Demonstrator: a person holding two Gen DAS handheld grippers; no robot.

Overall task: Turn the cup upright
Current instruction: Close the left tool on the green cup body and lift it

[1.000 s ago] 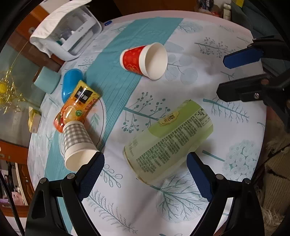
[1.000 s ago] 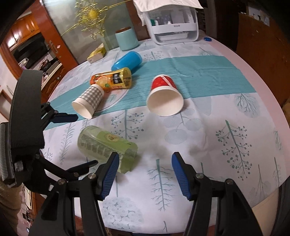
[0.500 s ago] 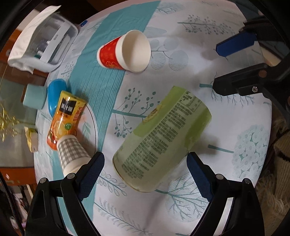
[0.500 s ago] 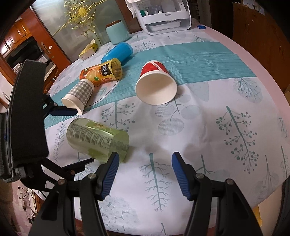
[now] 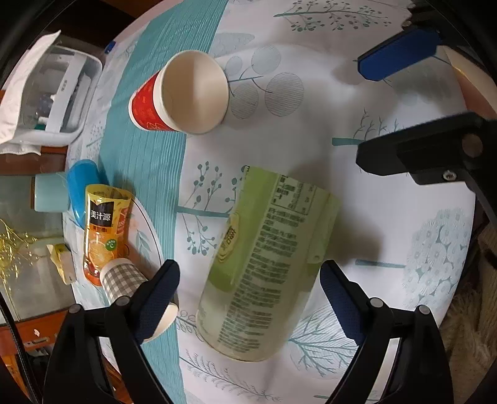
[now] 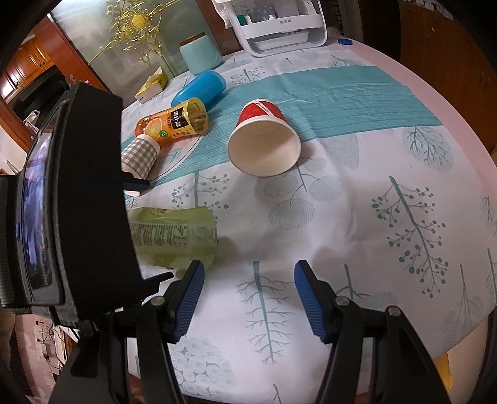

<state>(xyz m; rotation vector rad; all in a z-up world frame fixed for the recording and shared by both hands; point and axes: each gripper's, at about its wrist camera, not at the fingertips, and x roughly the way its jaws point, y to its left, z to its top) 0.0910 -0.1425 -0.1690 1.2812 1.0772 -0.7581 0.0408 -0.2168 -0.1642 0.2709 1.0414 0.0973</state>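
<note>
A pale green cup (image 5: 264, 261) with printed text lies on its side on the tablecloth; it also shows in the right wrist view (image 6: 174, 237). My left gripper (image 5: 248, 279) is open, its fingers on either side of the cup's near end without touching it. My right gripper (image 6: 248, 279) is open and empty over bare cloth, to the right of the green cup. A red paper cup (image 5: 183, 96) lies on its side farther off, mouth toward me; it also shows in the right wrist view (image 6: 264, 140).
An orange juice cup (image 5: 104, 230), a checked paper cup (image 5: 124, 279) and a blue cup (image 5: 82, 186) lie on their sides at the left. A teal jar (image 6: 200, 54) and a white appliance (image 6: 279, 25) stand at the back. The table edge (image 6: 466, 130) curves on the right.
My left gripper has moved down and forward over the green cup, which now fills the space between the fingers. My right gripper has drifted slightly closer to the table.
</note>
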